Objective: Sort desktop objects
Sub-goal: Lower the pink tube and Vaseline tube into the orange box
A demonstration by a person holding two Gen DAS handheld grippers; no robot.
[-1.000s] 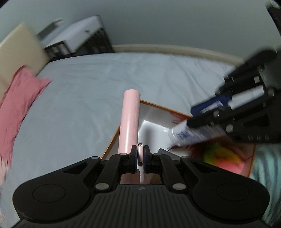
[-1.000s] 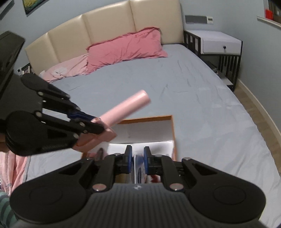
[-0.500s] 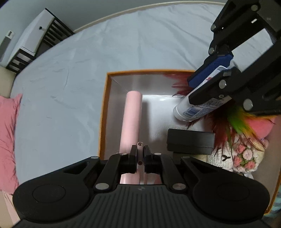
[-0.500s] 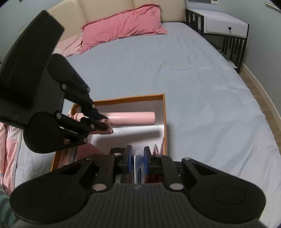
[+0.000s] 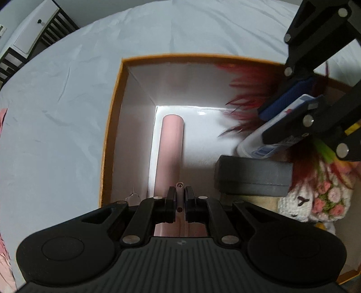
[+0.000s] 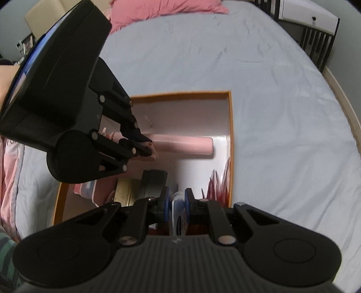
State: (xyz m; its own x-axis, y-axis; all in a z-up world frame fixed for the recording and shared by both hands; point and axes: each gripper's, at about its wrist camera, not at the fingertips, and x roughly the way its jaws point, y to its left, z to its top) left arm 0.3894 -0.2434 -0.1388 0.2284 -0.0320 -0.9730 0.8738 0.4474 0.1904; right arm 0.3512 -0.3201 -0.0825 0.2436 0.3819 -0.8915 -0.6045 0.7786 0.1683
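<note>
Left jaws grip pink tube [image 5: 170, 148]; right, white bottle [image 6: 179, 215].

Your left gripper [image 5: 179, 199] is matt black plastic with bright metal rivets. The pink tube [image 5: 170, 148] looks smooth and satiny. The box [image 5: 112, 126] has a glossy white floor and orange card rim. At four o'clock sits a knitted yarn toy [image 5: 300, 200]; the bedsheet [image 5: 56, 108] is creased cloth.

a home bedroom: a bed [image 6: 259, 94] with pink pillows [image 6: 167, 9] against its padded headboard [image 6: 42, 15], a white nightstand [image 6: 309, 18] beside the bed.
</note>
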